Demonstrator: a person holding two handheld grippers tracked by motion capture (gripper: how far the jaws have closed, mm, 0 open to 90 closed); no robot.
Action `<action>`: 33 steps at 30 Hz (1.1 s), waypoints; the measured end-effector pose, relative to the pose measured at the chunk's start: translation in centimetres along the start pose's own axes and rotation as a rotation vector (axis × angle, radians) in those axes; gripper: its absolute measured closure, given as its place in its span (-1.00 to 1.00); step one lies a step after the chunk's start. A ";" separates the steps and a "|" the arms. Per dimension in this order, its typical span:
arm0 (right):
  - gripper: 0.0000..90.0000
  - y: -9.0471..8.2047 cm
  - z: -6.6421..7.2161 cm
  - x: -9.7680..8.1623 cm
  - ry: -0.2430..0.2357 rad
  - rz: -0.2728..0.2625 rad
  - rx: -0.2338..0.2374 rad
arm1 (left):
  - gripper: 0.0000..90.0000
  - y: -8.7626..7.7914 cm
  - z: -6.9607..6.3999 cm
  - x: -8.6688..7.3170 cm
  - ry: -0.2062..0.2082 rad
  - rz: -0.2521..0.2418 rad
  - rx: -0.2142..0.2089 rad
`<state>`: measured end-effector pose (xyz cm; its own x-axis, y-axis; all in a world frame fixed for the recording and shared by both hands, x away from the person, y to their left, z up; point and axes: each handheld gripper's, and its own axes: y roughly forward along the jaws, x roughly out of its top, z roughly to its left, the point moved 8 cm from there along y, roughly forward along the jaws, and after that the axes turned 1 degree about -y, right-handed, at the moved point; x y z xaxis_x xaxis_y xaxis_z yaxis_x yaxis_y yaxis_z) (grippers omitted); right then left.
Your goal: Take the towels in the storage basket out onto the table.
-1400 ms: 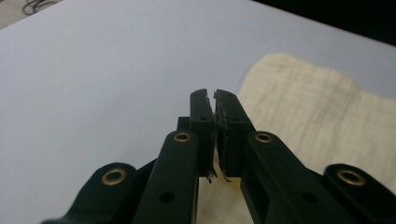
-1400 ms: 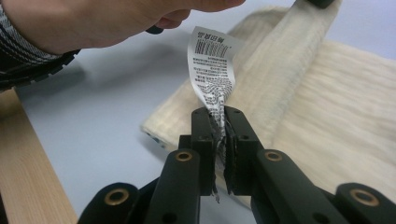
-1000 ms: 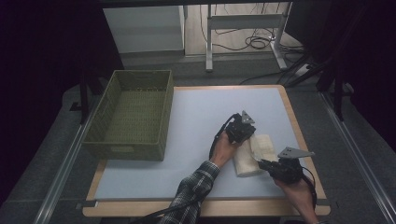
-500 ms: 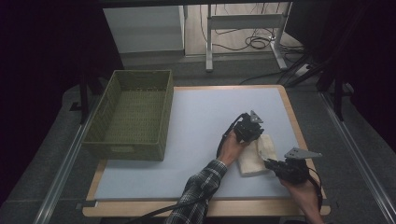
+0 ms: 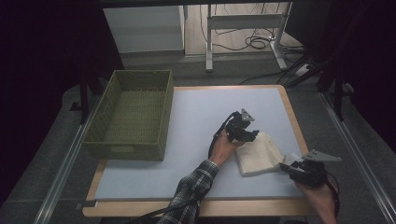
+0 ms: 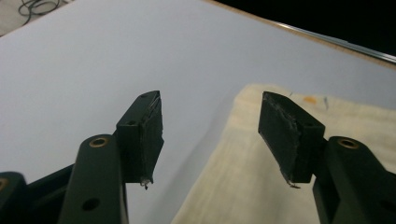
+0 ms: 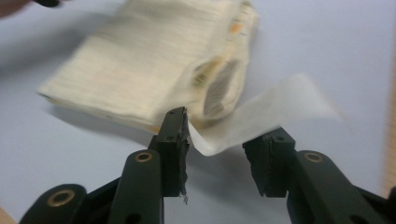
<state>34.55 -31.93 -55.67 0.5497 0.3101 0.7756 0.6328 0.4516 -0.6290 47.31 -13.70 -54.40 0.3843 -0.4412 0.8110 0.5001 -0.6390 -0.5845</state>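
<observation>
Folded cream towel (image 5: 258,153) lies flat on table (image 5: 196,116), well right of green basket (image 5: 133,114). Left gripper (image 5: 252,135) at towel's far-left edge, jaws just opened, nothing clamped. Right gripper (image 5: 288,167) at towel's near-right corner, jaws just parting, loose white tag (image 7: 266,116) between them, ungripped. Judged: release after fold; next, regrip towel for basket.

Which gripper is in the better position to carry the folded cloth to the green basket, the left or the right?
Probably the left. The left gripper sits at the folded cloth on the side nearer the green basket, jaws just opened over its edge. The right gripper, also just opened, is at the far corner by the white label.
</observation>
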 end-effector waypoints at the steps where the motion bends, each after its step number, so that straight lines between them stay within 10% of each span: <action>1: 0.30 -0.3 -0.4 -0.2 0.007 0.006 -0.011 | -0.12 -0.2 0.3 -0.3 -0.001 0.003 0.003; 8: 0.38 -2.7 -1.7 -0.1 0.023 -0.007 -0.057 | -0.16 -2.0 1.8 -2.3 -0.010 0.032 0.023; 12: 0.54 -2.9 -0.5 1.2 0.011 -0.018 -0.007 | -0.29 -3.0 2.6 -3.8 -0.022 0.058 0.036; 22: 0.43 2.1 2.1 2.5 -0.046 0.077 0.043 | -0.54 -5.2 4.7 -8.4 -0.077 0.125 0.074; 26: 0.94 3.2 2.2 1.9 -0.064 0.123 0.021 | -0.54 -5.4 5.4 -10.0 -0.097 0.141 0.074; 33: 0.96 0.5 2.5 4.7 -0.092 0.028 -0.004 | -0.56 -5.4 5.3 -10.0 -0.097 0.136 0.081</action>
<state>36.07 -28.16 -52.18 0.5154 0.3982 0.7588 0.6197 0.4385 -0.6509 44.90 -2.50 -59.54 0.5239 -0.4548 0.7202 0.4979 -0.5226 -0.6922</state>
